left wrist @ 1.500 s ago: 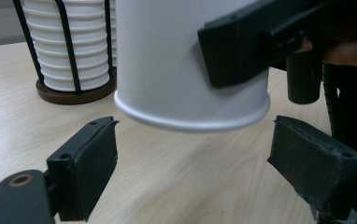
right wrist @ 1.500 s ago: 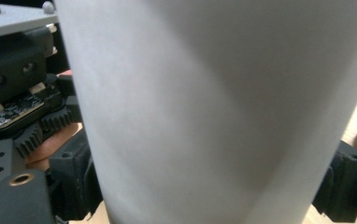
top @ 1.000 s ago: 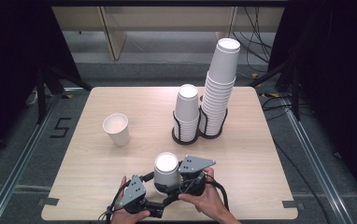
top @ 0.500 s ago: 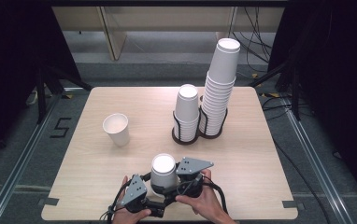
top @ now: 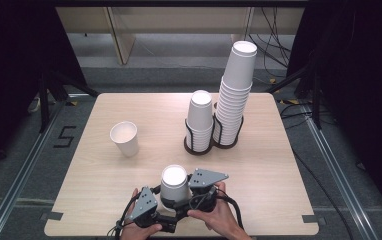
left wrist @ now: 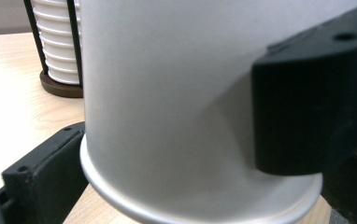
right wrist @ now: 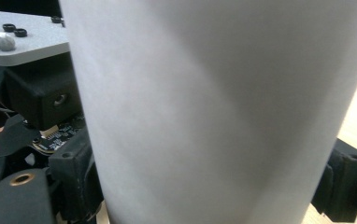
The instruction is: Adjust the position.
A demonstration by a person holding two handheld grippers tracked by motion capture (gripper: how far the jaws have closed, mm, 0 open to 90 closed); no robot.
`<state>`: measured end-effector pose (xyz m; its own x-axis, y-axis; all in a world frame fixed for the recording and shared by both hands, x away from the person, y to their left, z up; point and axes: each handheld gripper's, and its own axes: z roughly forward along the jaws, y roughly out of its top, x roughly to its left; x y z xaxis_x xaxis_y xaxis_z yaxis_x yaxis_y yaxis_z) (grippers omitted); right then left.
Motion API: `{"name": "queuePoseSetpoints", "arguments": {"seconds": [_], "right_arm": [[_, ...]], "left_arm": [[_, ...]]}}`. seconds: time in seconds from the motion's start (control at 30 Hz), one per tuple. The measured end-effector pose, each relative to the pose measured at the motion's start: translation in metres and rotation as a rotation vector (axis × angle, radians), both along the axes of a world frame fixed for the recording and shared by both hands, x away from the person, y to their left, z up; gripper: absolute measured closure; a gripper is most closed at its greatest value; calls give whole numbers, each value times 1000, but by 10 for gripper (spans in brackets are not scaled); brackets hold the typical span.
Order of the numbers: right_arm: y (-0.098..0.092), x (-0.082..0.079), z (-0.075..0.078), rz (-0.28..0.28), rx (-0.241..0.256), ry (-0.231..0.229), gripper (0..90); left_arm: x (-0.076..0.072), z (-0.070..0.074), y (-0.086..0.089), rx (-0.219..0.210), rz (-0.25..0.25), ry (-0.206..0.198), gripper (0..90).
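The upside-down paper cup [top: 174, 184] sits near the front edge of the surface [top: 279, 170], and you clamp it from both sides: left gripper [top: 151, 202] and right gripper [top: 199, 187] both have their fingers pressed on its wall. Squeeze harder and the thin wall dents (it is only paper); pull unevenly and it slips, tipping toward you.
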<state>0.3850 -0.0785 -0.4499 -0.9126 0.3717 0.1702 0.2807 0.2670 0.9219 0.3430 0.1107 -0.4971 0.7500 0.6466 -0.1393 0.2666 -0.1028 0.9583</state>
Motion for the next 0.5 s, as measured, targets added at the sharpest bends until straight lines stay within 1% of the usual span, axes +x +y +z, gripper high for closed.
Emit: {"name": "queuePoseSetpoints", "arguments": {"seconds": [0.03, 0.07, 0.1, 0.13, 0.17, 0.3, 0.33, 0.37, 0.5], "right_arm": [[0, -1, 0, -7, -1, 14, 149], [0, -2, 1, -14, -11, 13, 149], [0, -2, 1, -12, -10, 12, 149], [0, 0, 1, -11, -12, -21, 149], [0, 0, 0, -11, -9, -13, 149], [1, 0, 0, -1, -7, -19, 149], [2, 1, -1, 15, 11, -15, 149], [1, 0, 0, 7, -2, -14, 149], [1, 0, 0, 7, 0, -16, 149]], "left_arm": [[0, 0, 0, 8, 4, -12, 0], [0, 0, -1, 7, 5, -16, 0], [0, 0, -1, 14, 7, -12, 0], [0, 0, -1, 14, 8, -11, 0], [0, 0, -1, 19, 7, -12, 0], [0, 0, -1, 17, 5, -12, 0], [0, 0, -1, 17, 4, -13, 0], [0, 0, -1, 17, 2, -14, 0], [0, 0, -1, 19, -1, -17, 0]]}}
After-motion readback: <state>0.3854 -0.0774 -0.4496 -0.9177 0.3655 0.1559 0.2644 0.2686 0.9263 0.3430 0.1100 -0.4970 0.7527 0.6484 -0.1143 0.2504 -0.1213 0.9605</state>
